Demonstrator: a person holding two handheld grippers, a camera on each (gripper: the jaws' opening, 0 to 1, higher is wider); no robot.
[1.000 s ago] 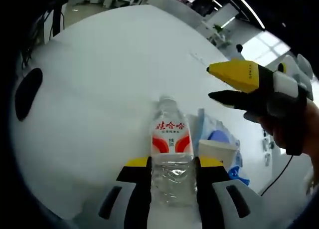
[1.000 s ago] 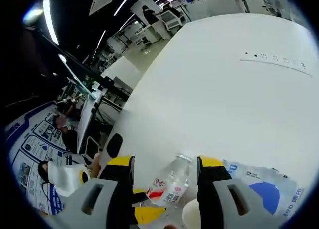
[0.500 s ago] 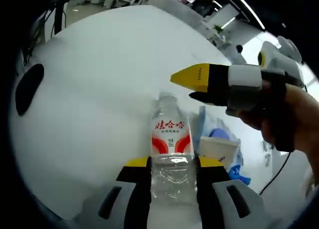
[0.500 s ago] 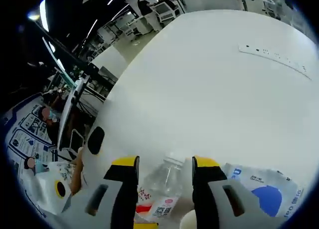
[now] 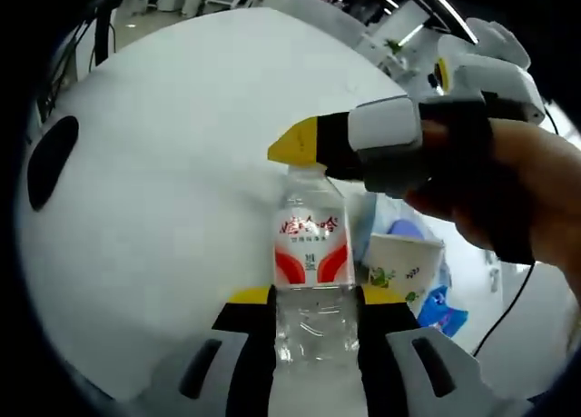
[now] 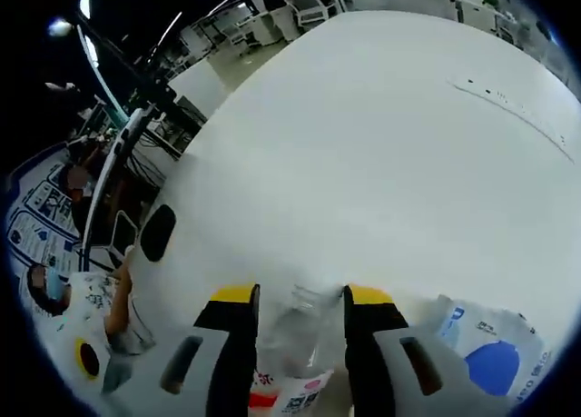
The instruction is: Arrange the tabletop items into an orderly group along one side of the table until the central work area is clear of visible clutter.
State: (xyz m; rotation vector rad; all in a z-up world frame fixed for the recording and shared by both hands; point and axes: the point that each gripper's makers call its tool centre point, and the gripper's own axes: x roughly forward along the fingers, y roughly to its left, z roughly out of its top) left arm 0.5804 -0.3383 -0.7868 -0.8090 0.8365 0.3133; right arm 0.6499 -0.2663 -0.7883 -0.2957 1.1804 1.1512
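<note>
A clear plastic water bottle with a red and white label is held upright over the white round worktop, its lower body clamped between the yellow-tipped left tongs. In the right gripper view, the bottle's neck sits between the jaws of the right tongs, which are closed against it. In the left gripper view, a white paper cup and a blue and white plastic packet are seen just beside the bottle.
</note>
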